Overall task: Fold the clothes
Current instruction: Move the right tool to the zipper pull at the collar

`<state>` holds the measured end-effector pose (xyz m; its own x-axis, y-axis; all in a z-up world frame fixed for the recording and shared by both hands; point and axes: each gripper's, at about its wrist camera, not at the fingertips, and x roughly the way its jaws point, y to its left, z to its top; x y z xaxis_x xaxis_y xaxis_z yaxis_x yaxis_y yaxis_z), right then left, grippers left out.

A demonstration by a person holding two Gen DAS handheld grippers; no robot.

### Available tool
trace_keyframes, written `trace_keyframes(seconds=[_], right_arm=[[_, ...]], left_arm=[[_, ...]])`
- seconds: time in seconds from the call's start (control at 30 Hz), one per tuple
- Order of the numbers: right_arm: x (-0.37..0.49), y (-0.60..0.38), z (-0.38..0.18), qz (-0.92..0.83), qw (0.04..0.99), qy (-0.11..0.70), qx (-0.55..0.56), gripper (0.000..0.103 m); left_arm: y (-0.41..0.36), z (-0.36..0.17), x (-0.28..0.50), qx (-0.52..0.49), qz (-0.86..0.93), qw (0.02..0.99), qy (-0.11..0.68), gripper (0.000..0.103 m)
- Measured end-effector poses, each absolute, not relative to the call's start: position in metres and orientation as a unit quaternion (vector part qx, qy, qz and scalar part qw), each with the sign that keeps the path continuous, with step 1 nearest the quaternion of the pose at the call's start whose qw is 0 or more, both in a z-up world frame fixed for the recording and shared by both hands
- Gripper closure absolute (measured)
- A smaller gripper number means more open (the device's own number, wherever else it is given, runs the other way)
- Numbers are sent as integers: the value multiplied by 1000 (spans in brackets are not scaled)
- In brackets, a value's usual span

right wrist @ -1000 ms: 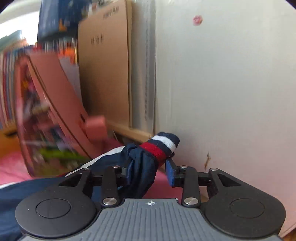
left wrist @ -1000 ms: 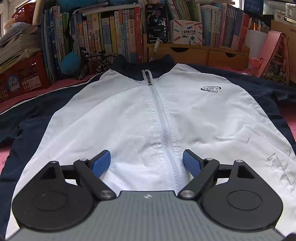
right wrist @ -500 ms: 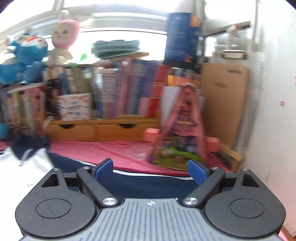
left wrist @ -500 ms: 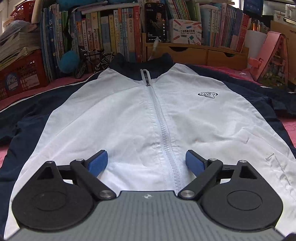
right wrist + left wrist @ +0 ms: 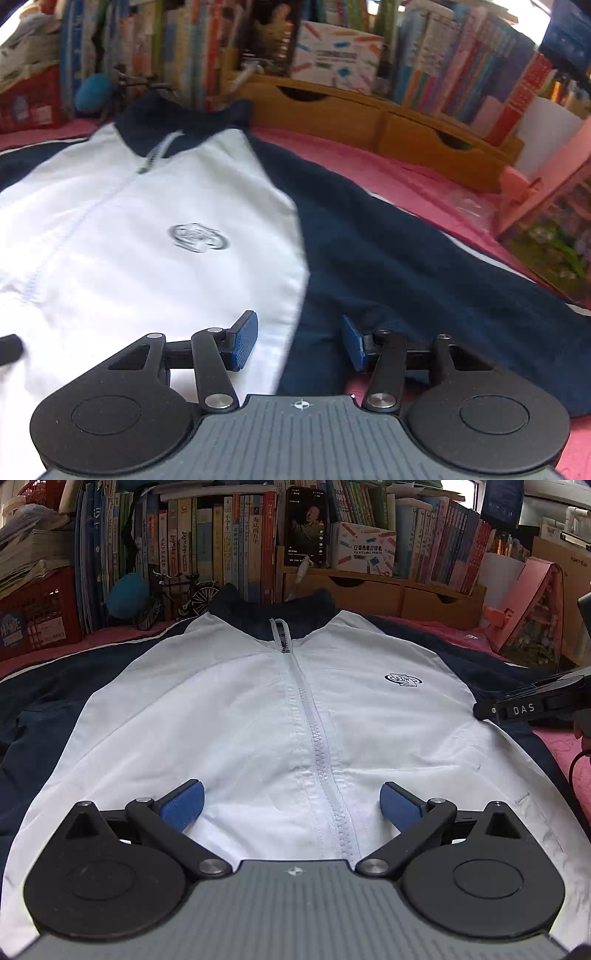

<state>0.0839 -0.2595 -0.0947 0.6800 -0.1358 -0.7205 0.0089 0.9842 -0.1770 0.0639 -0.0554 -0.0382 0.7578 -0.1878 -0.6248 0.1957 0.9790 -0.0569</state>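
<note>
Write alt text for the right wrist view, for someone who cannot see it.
A white and navy zip-up jacket lies spread flat on a pink surface. The open right hand-held gripper hangs over the seam where the white front meets the navy sleeve. Blurred bookshelves fill the background.

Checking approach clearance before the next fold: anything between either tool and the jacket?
Nothing visible. The left tool is open over the jacket, straddling the zipper low on the white front. The right tool is open over the seam between white panel and navy sleeve. Only bare fabric lies between the fingers.
</note>
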Motion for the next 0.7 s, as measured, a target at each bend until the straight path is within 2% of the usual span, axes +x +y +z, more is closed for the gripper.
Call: trace_keyframes(seconds=[0.03,0.07,0.1,0.13,0.2,0.3,0.43,0.57,0.7], right_arm=[[84,-280,-95,-71,909,405,-74,49],[84,-302,-95,-102,903,412,-67,38],[85,-323,-95,-134,896,418,-60,35],[86,-337,-97,-201,876,427,-103,45],[84,-360,-98,-308,826,434,-186,52],[46,-376,-70,-273,862,411,-114,52],[26,-353,-22,-191,914,358,-30,40],[21,-293,-4,-57,946,319,-8,24],[15,-226,-7,64,949,306,-32,21]], left_arm=[[-55,-38,64,6,-104,937,333,1],[-55,-38,64,7,-105,937,332,1],[-55,-38,63,6,-106,937,332,1],[-53,-37,63,3,-108,937,331,1],[-45,-32,61,-3,-116,935,334,7],[-14,-18,55,-48,-128,933,334,9],[46,3,60,-81,-71,945,308,9],[108,12,73,-66,36,958,275,9],[162,1,97,-37,143,947,284,9]])
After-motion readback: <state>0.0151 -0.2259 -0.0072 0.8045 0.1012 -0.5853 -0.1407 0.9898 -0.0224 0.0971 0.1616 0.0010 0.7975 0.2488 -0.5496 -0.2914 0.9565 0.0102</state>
